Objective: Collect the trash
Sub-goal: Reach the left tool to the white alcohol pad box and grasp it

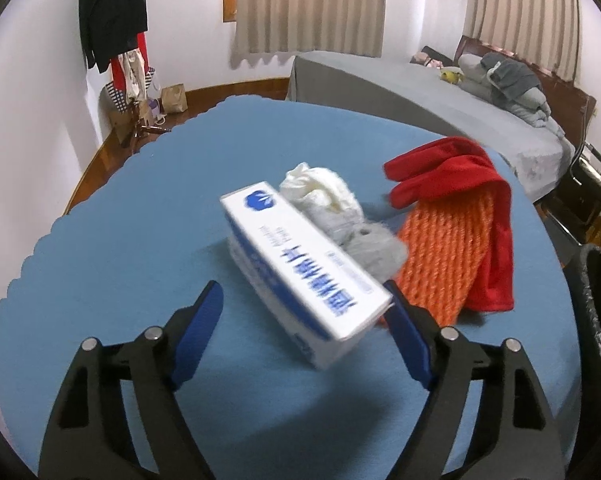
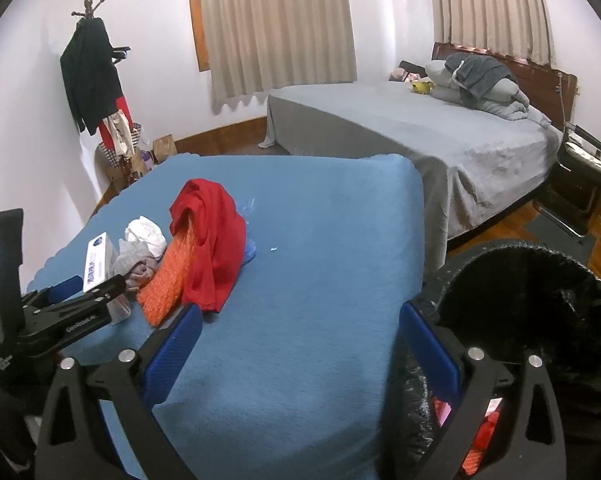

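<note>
1. The left gripper is hovering low over the blue table, its jaws spread wide; the white and blue carton is standing tilted between the blue fingers, its near corner touching or almost touching the right one, though contact cannot be confirmed through the blur.

2. Behind the carton, at 12 o'clock in the left wrist view, a crumpled white wad and a grey wad are lying pressed against it.

3. At 2 o'clock, a red and orange cloth is sprawling just beside the wads, its far edge stopping short of the table's rim.

4. The scalloped table edge is curving from 9 to 11 o'clock, with bare blue surface running wide on that side.

5. The right gripper is hanging over the table's near right part with jaws wide and nothing between them.

6. In the right wrist view, the black-lined bin is sitting at 4 o'clock, just off the table's right edge, the right finger overlapping its rim.

7. From 12 to 3 o'clock in that view, open blue tabletop is stretching between the cloth and the table's right edge.

8. The grey bed is standing beyond the table's far corner.
</note>
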A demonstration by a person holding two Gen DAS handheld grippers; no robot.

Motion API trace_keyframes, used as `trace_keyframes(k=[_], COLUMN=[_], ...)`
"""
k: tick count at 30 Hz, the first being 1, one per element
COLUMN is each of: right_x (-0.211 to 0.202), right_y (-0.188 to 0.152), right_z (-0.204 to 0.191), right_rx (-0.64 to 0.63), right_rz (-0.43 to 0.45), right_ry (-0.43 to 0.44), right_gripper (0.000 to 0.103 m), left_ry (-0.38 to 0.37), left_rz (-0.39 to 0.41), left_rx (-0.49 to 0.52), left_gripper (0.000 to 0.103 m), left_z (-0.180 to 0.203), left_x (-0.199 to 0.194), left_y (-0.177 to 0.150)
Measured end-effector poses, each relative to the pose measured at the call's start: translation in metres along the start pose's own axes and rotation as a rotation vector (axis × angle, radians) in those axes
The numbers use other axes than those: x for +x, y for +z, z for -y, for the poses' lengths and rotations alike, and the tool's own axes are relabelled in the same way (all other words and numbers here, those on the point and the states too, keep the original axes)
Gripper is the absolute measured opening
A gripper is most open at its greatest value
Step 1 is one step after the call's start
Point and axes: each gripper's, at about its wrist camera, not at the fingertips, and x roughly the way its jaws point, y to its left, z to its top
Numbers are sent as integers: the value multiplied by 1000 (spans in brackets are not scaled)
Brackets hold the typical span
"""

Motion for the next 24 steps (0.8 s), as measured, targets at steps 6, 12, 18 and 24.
trace_keyframes(k=[6,12,18,24], right_x=[4,7,15,25], right_y=[-2,-3,1,8], right_z=[-5,-7,-11,-16], right_rx=[-7,-7,-10,-9], right_rz=[-7,-9,-11,-5], right_ry=[12,16,16,20], right_gripper=[97,97,97,97], left_ry=[15,25,7,11], left_rz=[-5,6,-1,6], left_rx=[14,-20,-35,-45], left_gripper=[66,66,67,64], left_z=[-24,-38,-29,-26], left_x=[-7,-14,-5,7], left_y=[0,5,9,16])
